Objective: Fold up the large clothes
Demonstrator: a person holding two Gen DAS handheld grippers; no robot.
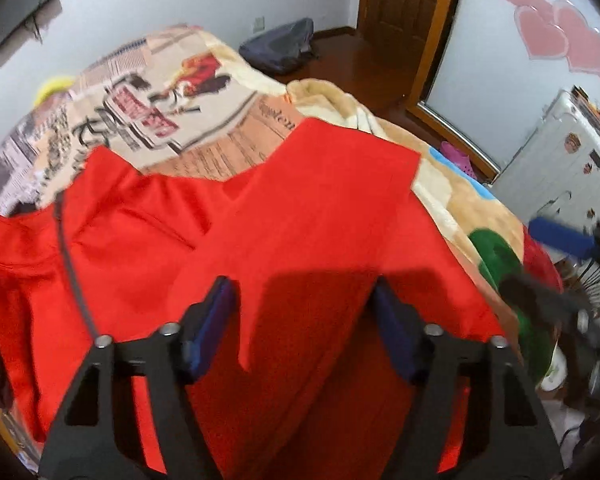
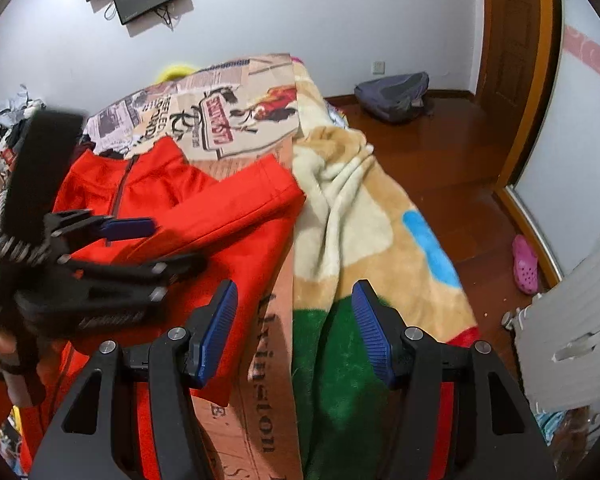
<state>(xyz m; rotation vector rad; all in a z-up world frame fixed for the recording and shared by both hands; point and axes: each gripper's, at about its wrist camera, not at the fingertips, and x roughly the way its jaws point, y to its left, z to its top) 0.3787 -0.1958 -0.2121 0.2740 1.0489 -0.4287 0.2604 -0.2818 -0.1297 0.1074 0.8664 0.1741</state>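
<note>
The bed (image 2: 260, 360), under a newspaper-print cover and a plush blanket (image 2: 364, 208), carries the red jacket (image 1: 300, 208), which lies spread beneath and ahead of the left gripper (image 1: 304, 300), zip and collar off to the left of its fingers, one sleeve running away ahead of them and to their right. In that view the left fingers (image 1: 214, 320) stand well apart with only flat red cloth below the gap, nothing pinched between them. The right gripper (image 2: 294, 320) hovers past the jacket's edge, over the printed cover and the blanket's green patch; its fingers (image 2: 220, 328) stand about half apart and hold nothing. Judging from this, the step in hand is taking hold for a fold. It would go best if each gripper settled on a hem or sleeve edge rather than mid-panel, pinched only one layer, and both lifted together so the slick fabric does not bunch or slide off the bed.
</note>
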